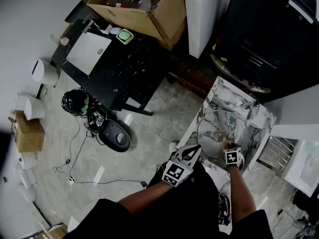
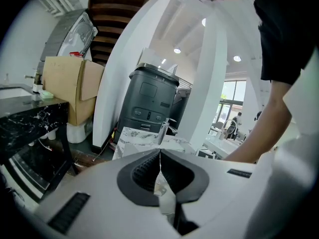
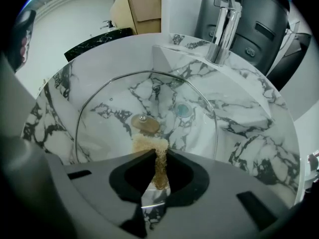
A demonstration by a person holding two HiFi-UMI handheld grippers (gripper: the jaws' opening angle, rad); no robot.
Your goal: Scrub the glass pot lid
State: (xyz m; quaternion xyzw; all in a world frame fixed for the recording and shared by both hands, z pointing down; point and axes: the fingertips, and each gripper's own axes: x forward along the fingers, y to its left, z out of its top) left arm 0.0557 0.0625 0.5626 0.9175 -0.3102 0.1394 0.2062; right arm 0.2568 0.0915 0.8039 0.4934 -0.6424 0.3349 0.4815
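Glass lid (image 3: 114, 114) faint, tan scrubber (image 3: 148, 144) half-hidden

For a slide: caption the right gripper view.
Right gripper holds tan fibrous scrub pad against round glass pot lid in white marble sink.

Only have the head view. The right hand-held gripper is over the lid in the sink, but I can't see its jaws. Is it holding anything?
Observer: Yes. The right gripper view shows the right hand-held gripper shut on a tan scrub pad, and the pad is against the glass pot lid.
Operator: Where on the lid?
Observer: Right next to the brown centre disc with the screw in it, on the side nearer the gripper.
Operator: And the left?
Observer: In the left gripper view, the left hand-held gripper has its jaws closed on a thin glassy edge. That looks like the lid's rim.
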